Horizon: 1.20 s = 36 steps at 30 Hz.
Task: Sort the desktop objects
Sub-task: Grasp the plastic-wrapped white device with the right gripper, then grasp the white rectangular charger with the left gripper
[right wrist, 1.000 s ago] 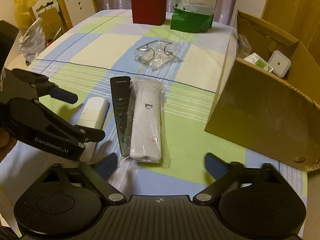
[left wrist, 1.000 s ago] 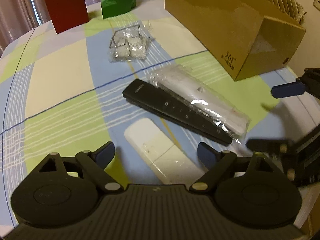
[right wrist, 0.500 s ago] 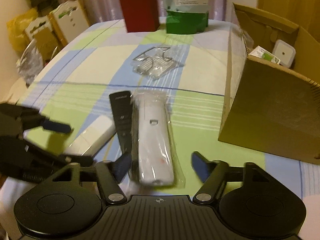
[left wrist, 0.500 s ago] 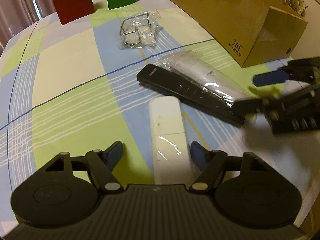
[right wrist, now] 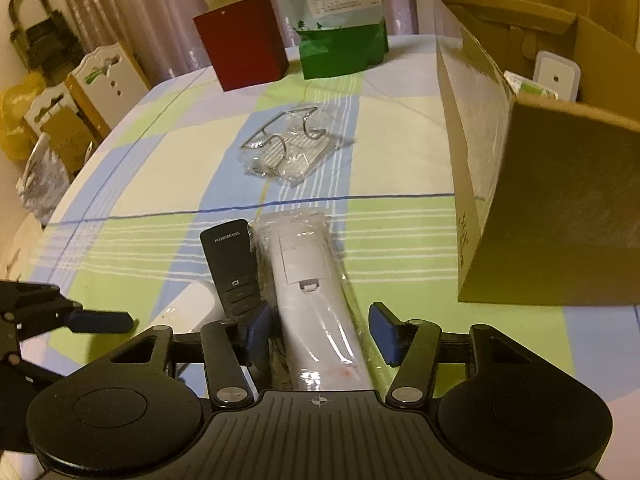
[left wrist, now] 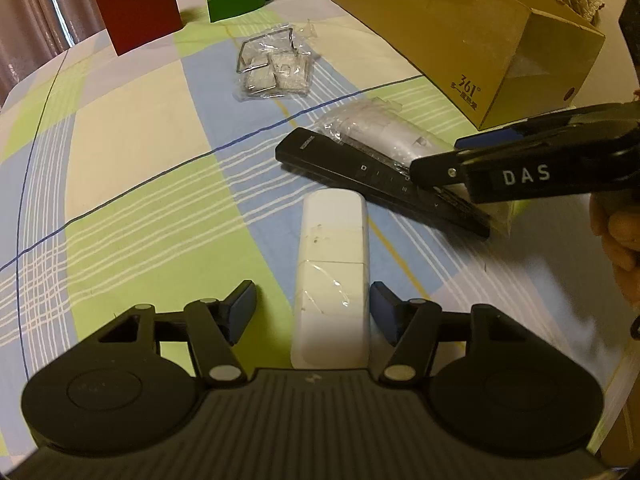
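Note:
On the checked tablecloth lie three remotes side by side. A plain white remote [left wrist: 332,256] lies lengthwise between the fingers of my left gripper [left wrist: 314,307], which is open; the right pad is close to its edge, the left pad well apart. A slim black remote [left wrist: 360,168] lies beyond it. A white remote in a clear plastic bag [right wrist: 310,288] lies between the fingers of my right gripper [right wrist: 322,332], also open. The black remote [right wrist: 232,260] is just left of it. The right gripper [left wrist: 450,156] reaches in from the right in the left wrist view.
An open cardboard box [right wrist: 540,200] stands at the right with a white square device [right wrist: 556,76] inside. A bagged wire holder [right wrist: 288,148] lies mid-table. A red box [right wrist: 240,52] and green pouch [right wrist: 344,52] stand at the far edge. Chairs beyond at left.
Both grippers have moved forward and lower. The white remote now lies between the left fingers, and the bagged remote between the right fingers. The remotes themselves have not moved.

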Each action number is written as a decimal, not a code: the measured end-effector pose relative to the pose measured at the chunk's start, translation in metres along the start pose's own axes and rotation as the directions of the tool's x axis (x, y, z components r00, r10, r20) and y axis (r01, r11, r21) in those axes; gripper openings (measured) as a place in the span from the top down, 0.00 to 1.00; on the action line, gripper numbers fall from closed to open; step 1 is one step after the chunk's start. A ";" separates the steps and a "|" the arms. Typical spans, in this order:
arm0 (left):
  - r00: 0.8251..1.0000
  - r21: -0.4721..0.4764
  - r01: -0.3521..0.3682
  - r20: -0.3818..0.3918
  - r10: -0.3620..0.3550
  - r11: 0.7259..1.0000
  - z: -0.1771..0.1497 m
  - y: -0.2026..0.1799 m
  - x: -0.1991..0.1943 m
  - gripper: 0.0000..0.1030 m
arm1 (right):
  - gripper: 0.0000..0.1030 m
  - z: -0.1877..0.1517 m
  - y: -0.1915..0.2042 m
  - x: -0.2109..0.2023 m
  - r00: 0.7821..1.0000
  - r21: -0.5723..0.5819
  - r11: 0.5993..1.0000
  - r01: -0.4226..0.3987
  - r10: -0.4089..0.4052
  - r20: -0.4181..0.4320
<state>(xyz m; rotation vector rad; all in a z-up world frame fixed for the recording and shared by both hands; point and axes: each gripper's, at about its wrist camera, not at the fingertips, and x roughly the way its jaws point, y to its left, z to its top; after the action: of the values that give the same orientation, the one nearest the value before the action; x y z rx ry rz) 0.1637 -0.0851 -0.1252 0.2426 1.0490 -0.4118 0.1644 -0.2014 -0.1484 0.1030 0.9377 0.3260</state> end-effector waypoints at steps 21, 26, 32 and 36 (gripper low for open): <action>1.000 0.018 0.018 0.009 -0.018 1.000 0.003 -0.004 0.003 0.39 | 0.60 -0.018 -0.016 -0.026 0.986 -0.084 0.984 0.159 -0.163 -0.043; 1.000 0.023 0.019 0.010 -0.019 1.000 0.005 -0.004 0.004 0.39 | 0.33 -0.009 -0.012 -0.013 0.986 -0.086 0.983 0.165 -0.167 -0.023; 0.999 0.023 0.027 0.020 -0.027 0.999 0.004 -0.004 0.004 0.39 | 0.33 -0.006 -0.010 -0.002 0.985 -0.093 0.981 0.169 -0.172 -0.025; 0.999 0.029 0.029 0.025 -0.030 0.999 0.005 -0.004 0.005 0.39 | 0.33 -0.006 -0.010 0.001 0.983 -0.109 0.977 0.182 -0.185 -0.019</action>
<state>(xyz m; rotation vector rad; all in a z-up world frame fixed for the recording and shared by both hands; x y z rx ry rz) 0.1680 -0.0912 -0.1275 0.2471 1.0232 -0.4561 0.1628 -0.2106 -0.1551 -0.0867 0.9491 0.2062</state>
